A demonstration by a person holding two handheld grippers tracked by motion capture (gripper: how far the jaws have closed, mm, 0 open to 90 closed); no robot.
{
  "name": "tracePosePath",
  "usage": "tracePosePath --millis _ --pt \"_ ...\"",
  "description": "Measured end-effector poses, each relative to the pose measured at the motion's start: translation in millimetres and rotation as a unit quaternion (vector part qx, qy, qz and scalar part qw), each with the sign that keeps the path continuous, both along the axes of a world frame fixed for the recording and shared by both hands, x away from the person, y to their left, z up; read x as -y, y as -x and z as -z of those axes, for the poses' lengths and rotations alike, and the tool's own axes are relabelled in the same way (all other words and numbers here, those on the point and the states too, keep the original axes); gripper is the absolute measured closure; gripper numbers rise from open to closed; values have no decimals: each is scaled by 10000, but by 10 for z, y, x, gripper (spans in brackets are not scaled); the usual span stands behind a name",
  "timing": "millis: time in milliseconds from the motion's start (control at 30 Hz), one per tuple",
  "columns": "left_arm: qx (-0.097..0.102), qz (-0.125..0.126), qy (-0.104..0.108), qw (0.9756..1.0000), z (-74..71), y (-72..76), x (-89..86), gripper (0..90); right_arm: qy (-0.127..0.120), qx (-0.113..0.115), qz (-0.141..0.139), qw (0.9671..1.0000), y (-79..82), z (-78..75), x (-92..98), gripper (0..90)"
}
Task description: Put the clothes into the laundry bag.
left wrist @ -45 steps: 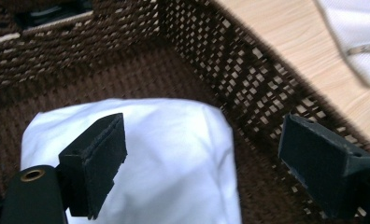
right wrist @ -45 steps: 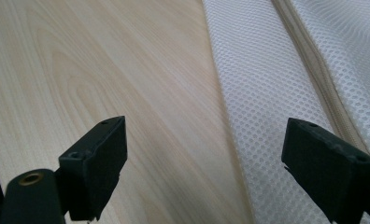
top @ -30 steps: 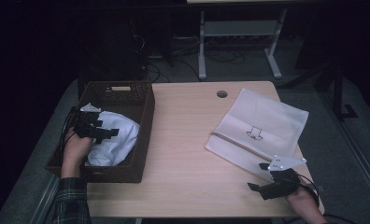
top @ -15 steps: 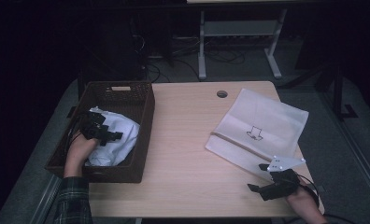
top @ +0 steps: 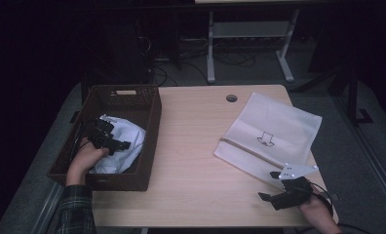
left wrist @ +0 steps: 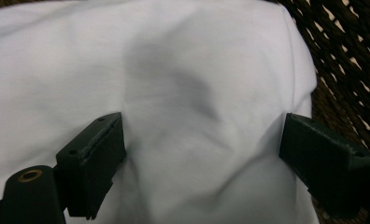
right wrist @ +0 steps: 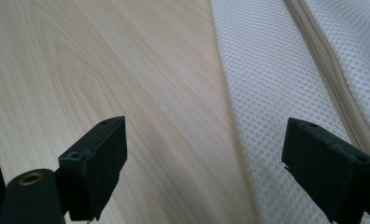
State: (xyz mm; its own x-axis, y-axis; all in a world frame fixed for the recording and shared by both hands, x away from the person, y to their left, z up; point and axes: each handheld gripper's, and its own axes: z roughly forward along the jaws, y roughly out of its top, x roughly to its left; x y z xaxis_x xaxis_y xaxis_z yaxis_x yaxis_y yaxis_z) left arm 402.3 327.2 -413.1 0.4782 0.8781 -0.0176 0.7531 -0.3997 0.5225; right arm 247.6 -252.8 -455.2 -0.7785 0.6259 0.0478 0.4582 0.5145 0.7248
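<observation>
Pressing my left tongs (left wrist: 204, 154), jaws spread and just reopening, onto smooth white cloth (left wrist: 174, 84) in the dark woven basket (top: 147, 122) at nine o'clock. I'm holding right tongs (right wrist: 204, 158) agape beside the zippered mesh bag (top: 279, 122), printed with a small outline emblem, on the pale woodgrain worktop (top: 191, 146).

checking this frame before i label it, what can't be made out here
- High view: what kind of garment the white cloth is; it lies bunched in the basket, partly behind the left gripper.
- Left gripper view: whether the jaws touch the cloth; its folds hide the contact.
- High view: the small mark on the mesh bag is too small.
</observation>
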Motion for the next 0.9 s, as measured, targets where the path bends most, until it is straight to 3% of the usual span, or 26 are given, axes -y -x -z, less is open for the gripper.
tracePosePath --millis 133,200,267,400,567,700,800,867,900 --pt "-173 187 -11 9997 18 0 21 88 5 -1 -7 10000 -2 3 0 134" --pt "-421 555 -201 9974 69 -5 85 31 13 -1 -17 10000 -5 6 -2 133" --pt "-537 678 -423 9954 100 -5 143 0 11 -10 -19 10000 -6 10 -6 133" --pt "-569 716 -635 9938 124 -12 194 0 23 -23 -25 10000 -8 14 -9 133" --pt "-592 731 -1057 9899 194 -17 287 0 21 -36 -22 10000 -10 18 -7 133" --pt "-688 689 -1248 9874 233 -26 355 0 17 -54 -12 10000 -12 22 -7 134" --pt "-766 663 -1250 9870 229 -30 397 0 12 -63 -3 10000 -23 29 -5 133" --pt "-795 611 -1174 9880 218 -31 400 0 13 -81 3 10000 -28 31 -6 134" --pt "-874 600 -978 9895 150 -45 378 0 17 -77 5 10000 -29 32 -5 134"
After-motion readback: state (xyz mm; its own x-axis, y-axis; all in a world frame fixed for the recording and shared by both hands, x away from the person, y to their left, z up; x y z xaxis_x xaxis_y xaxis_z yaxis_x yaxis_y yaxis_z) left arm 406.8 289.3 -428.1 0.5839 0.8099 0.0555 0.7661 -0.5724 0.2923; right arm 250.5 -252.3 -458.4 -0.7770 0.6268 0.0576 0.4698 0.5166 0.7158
